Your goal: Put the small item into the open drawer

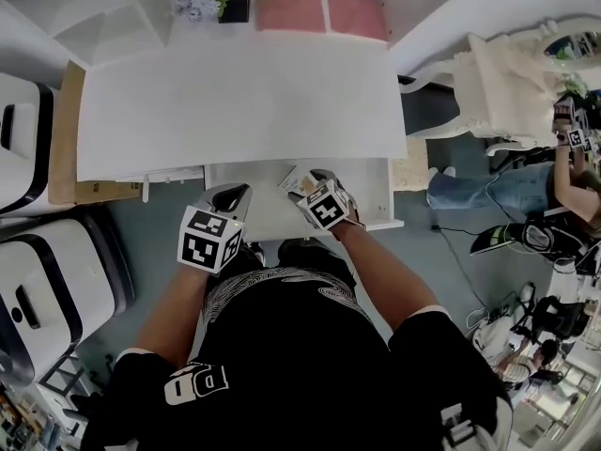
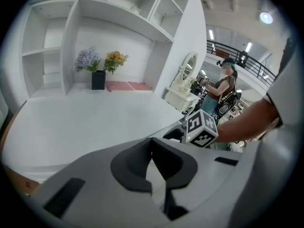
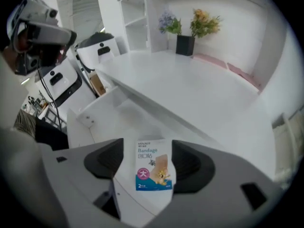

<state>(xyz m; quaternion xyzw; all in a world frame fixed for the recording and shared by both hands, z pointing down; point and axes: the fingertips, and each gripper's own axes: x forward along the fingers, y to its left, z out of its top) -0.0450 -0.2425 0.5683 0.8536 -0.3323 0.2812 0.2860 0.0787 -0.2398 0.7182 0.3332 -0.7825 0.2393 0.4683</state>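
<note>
The small item is a flat bandage packet (image 1: 300,182), white with a blue band and a cartoon print. It lies on the floor of the open white drawer (image 1: 268,219) under the desk's front edge. My right gripper (image 1: 317,182) hangs over it, open. In the right gripper view the packet (image 3: 153,171) shows between the two dark pads (image 3: 102,163) with a gap at its left side, on the drawer floor (image 3: 118,120). My left gripper (image 1: 233,197) hovers over the drawer's left part. Its tips meet with nothing between them in the left gripper view (image 2: 152,148).
The white desk top (image 1: 235,101) lies beyond the drawer, with a black vase of flowers (image 1: 233,7) and pink cloths (image 1: 324,12) at its back. White appliances (image 1: 38,280) and a cardboard box (image 1: 66,130) stand to the left. An ornate white dresser (image 1: 498,83) and a person (image 1: 526,191) are to the right.
</note>
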